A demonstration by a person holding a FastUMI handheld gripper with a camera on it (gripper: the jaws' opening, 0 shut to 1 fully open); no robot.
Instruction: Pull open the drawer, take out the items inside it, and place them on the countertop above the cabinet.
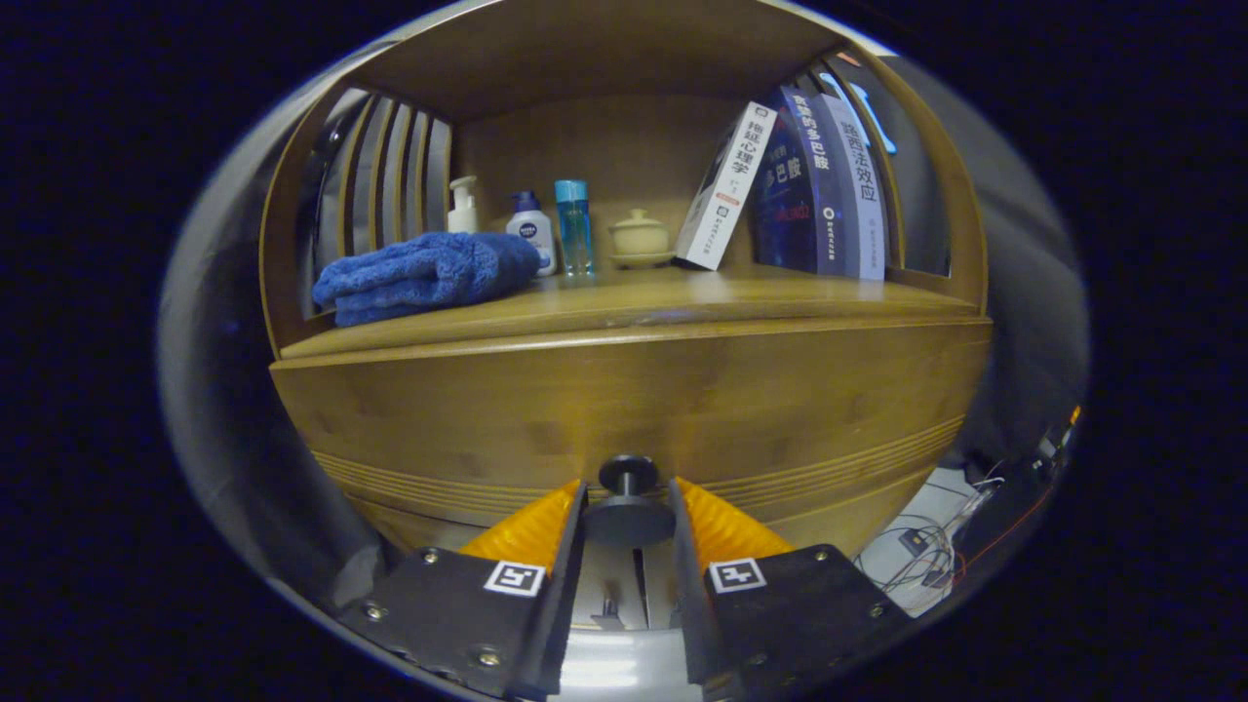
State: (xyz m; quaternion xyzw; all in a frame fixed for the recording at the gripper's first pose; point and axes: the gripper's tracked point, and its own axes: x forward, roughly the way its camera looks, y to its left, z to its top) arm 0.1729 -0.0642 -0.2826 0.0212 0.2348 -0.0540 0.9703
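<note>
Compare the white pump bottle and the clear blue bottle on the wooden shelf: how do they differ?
The white pump bottle is opaque with a pump head; the clear blue bottle is see-through with a flat cap. The pump bottle stands behind the blue towel, the blue bottle beside it. Both stand upright, far beyond the gripper, whose jaws flank the drawer knob.

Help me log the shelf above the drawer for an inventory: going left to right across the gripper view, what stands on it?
Blue towel → white pump bottle → white bottle with blue cap → clear blue bottle → lidded cup on saucer → leaning white book → dark blue books. Below, gripper fingers flank the drawer knob.
</note>
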